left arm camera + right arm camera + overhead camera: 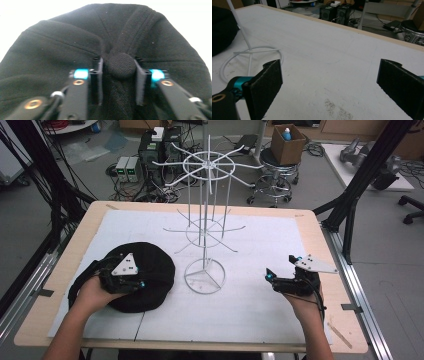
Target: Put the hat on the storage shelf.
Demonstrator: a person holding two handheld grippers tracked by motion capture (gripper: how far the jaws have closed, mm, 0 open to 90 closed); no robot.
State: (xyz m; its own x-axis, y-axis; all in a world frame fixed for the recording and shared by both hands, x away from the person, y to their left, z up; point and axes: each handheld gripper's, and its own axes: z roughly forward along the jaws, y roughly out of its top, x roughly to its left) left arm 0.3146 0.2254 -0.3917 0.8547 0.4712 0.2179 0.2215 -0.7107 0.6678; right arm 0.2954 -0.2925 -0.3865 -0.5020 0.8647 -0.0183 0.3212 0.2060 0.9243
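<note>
Already the left gripper [119, 75] pinches the black cap's [145, 265] top button [121, 65] between its jaws; the right gripper [329, 85], spread empty, sits well apart beyond the wire rack [205, 240].

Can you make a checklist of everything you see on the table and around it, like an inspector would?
Surface: white mat on a wooden table, faintly smudged.
Job's things: black cap lying flat; white wire rack upright mid-table.
Clutter: nothing seen on the mat.
Grippers: left gripper closing around the cap's top button; right gripper open over bare mat.
Cables: one trails from the right gripper.
Surroundings: stool, cardboard box, electronics boxes on the floor.
</note>
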